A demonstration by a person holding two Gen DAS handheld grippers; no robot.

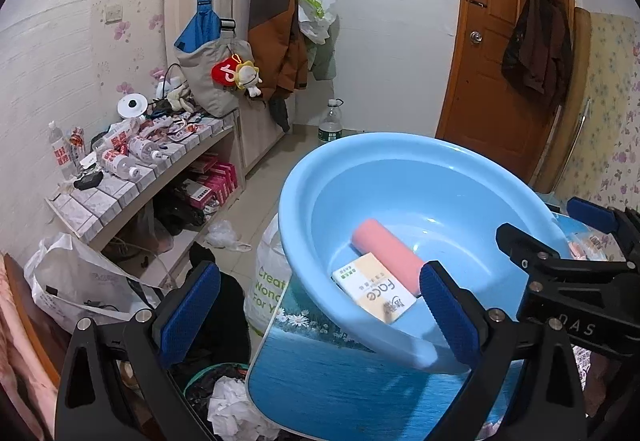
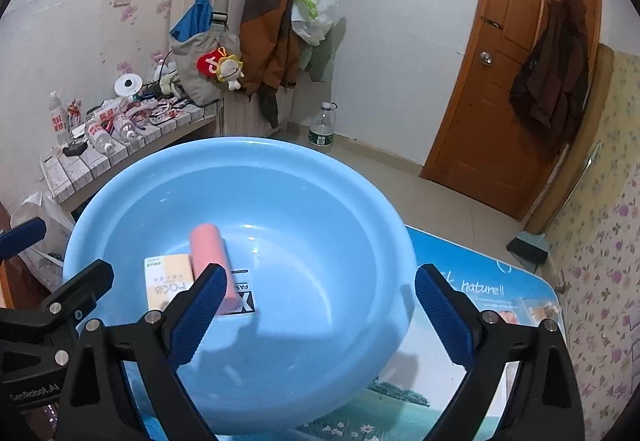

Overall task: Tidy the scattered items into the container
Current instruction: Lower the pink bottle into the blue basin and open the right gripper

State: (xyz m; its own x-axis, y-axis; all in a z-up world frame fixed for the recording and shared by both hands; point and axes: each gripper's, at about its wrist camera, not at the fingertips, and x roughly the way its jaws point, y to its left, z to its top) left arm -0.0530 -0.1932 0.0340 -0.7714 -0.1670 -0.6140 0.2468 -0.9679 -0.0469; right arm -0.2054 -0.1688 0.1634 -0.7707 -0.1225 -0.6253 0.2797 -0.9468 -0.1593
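Centrally, a light-blue basin [image 2: 280, 381] sits on a table [image 2: 500, 293] printed with a landscape, and on its floor lie a pink roll [image 2: 208, 245], a pale "Face" box [image 2: 166, 277] beside it and a black-and-white label partly under the roll. Over the basin's near rim, the right gripper [image 2: 316, 317] has its jaws spread wide with nothing between them. Likewise, the left gripper [image 1: 320, 313] gapes wide at the basin's left edge, gripping nothing.
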